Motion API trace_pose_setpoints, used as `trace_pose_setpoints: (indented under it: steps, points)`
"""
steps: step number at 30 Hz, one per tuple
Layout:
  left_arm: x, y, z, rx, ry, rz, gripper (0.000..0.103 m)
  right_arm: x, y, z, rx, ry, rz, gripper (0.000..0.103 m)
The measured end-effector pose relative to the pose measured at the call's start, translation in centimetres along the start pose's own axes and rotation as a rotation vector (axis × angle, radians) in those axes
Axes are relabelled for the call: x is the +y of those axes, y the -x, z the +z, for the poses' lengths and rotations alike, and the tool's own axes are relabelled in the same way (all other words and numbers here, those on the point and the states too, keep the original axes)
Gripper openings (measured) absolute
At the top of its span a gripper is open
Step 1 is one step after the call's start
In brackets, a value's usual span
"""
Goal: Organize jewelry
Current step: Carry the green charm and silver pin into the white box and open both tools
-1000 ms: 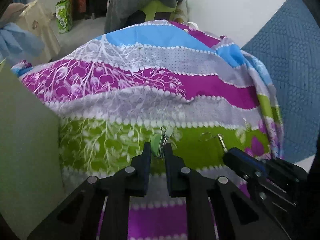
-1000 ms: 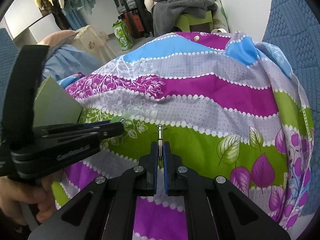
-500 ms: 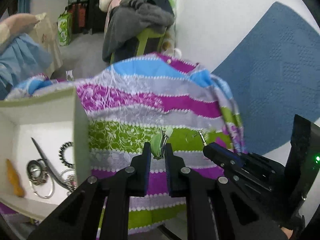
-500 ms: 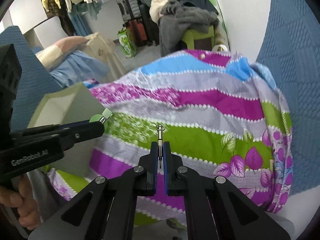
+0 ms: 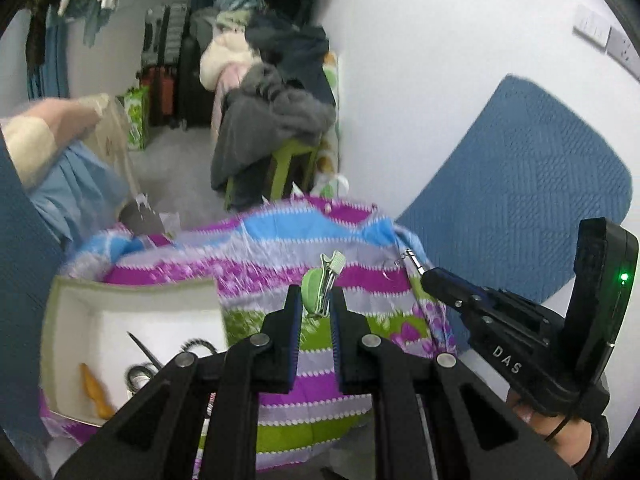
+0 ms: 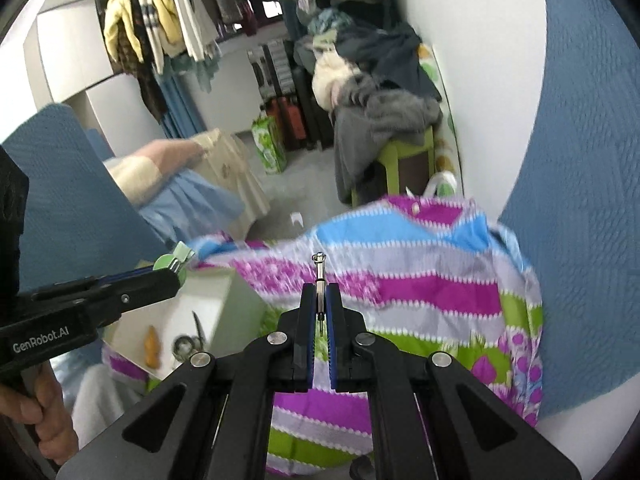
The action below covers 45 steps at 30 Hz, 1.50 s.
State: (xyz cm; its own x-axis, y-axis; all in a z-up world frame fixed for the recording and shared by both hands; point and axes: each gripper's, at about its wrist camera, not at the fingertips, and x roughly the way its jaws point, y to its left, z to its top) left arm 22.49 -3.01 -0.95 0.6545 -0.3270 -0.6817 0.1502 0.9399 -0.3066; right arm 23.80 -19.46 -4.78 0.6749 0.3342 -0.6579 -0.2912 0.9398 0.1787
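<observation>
My left gripper is shut on a green hair clip, held high above the striped cloth. My right gripper is shut on a thin silver earring pin, also lifted off the cloth. Each shows in the other's view: the right gripper with the pin at the right, the left gripper with the clip at the left. A white open box with green rim holds rings, a black pin and an orange piece at lower left; it also shows in the right wrist view.
A striped purple, blue and green cloth covers the table. Blue chair backs stand right and left. Behind are a green stool piled with clothes, suitcases and a person's arm.
Both grippers have risen well above the cloth with their pieces still gripped. The view now takes in the box and the room behind.
</observation>
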Motion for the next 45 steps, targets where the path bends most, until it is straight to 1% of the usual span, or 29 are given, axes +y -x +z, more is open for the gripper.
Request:
trace_pose_setpoints:
  steps: [4,10,14,17,21,23,26,29,32,36,41,45]
  points:
    - [0.6,2.9,1.8,-0.056,-0.021,0.037,0.012,1.7,1.6,2.3,-0.053,0.015,0.024,0.002]
    - [2.7,6.7,3.5,-0.124,-0.007,0.045,0.012,4.4,2.5,4.8,-0.087,0.05,0.059,0.002]
    - [5.1,8.2,3.4,-0.138,0.016,0.075,0.012,6.8,2.1,5.8,-0.091,0.072,0.103,0.002]
    - [7.3,8.7,2.7,-0.127,0.043,0.095,0.012,8.7,1.0,5.7,-0.081,0.096,0.131,0.002]
    - [10.9,7.6,1.0,-0.086,0.091,0.124,0.012,11.8,-1.9,4.2,-0.019,0.125,0.184,0.002]
    - [12.7,6.6,-0.2,-0.054,0.117,0.142,0.012,13.1,-4.0,2.8,0.039,0.14,0.21,0.002]
    - [15.1,4.8,-2.5,0.002,0.139,0.18,0.012,14.8,-6.9,1.0,0.119,0.164,0.225,0.002]
    - [17.3,3.3,-4.7,0.036,0.168,0.194,0.012,15.7,-9.5,-1.3,0.184,0.19,0.22,0.002]
    - [19.6,1.1,-7.0,0.092,0.216,0.196,0.012,16.1,-11.8,-2.9,0.238,0.193,0.209,0.002]
    - [21.9,-1.0,-9.2,0.135,0.258,0.202,0.012,16.8,-13.9,-4.8,0.297,0.211,0.198,0.003]
    - [23.2,-2.8,-10.2,0.182,0.27,0.203,0.013,16.7,-16.6,-6.6,0.366,0.2,0.172,0.003]
    - [22.9,-3.1,-9.8,0.176,0.248,0.186,0.014,16.4,-17.2,-7.1,0.389,0.191,0.164,0.007]
